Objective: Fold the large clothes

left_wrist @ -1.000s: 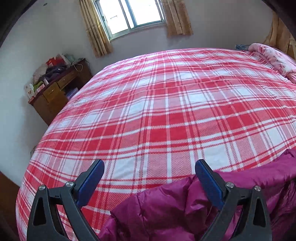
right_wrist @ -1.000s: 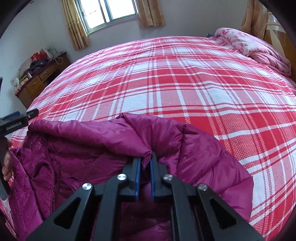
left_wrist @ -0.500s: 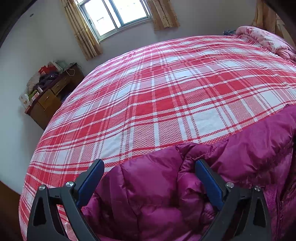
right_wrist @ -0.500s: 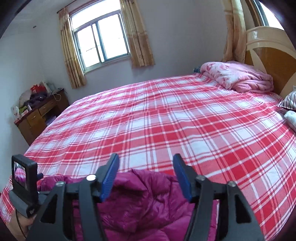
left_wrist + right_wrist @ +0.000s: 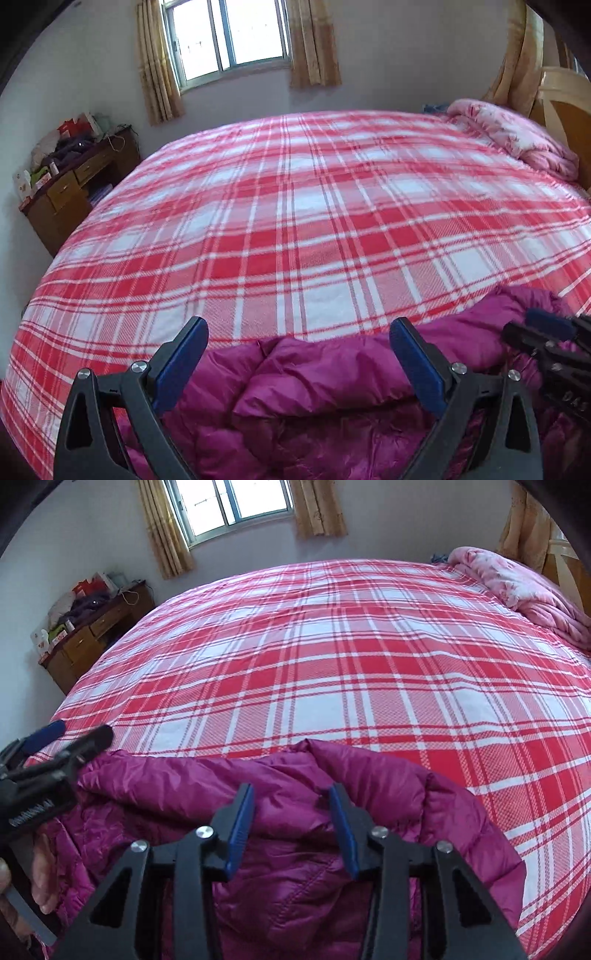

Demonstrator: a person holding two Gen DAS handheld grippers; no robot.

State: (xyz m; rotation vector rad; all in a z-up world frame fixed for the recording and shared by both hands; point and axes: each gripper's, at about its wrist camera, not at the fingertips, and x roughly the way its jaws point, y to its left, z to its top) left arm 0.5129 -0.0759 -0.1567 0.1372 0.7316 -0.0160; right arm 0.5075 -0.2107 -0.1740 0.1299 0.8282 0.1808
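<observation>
Glossy quilted jacket (image 5: pixel 295 897) on a matt woven plaid bedspread (image 5: pixel 332 664).

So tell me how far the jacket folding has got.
Early stage. Done: the jacket lies on the bed, bunched with one rough fold. In hand: nothing; the left gripper is open over it, and the right gripper has just been closing without pinching cloth. Left: sleeves and a tidy final fold.

Left gripper (image 5: pixel 297 345) gapes wide; right gripper (image 5: pixel 291 808), half apart, has just been closing, pads pressing nothing; both angled downward
</observation>
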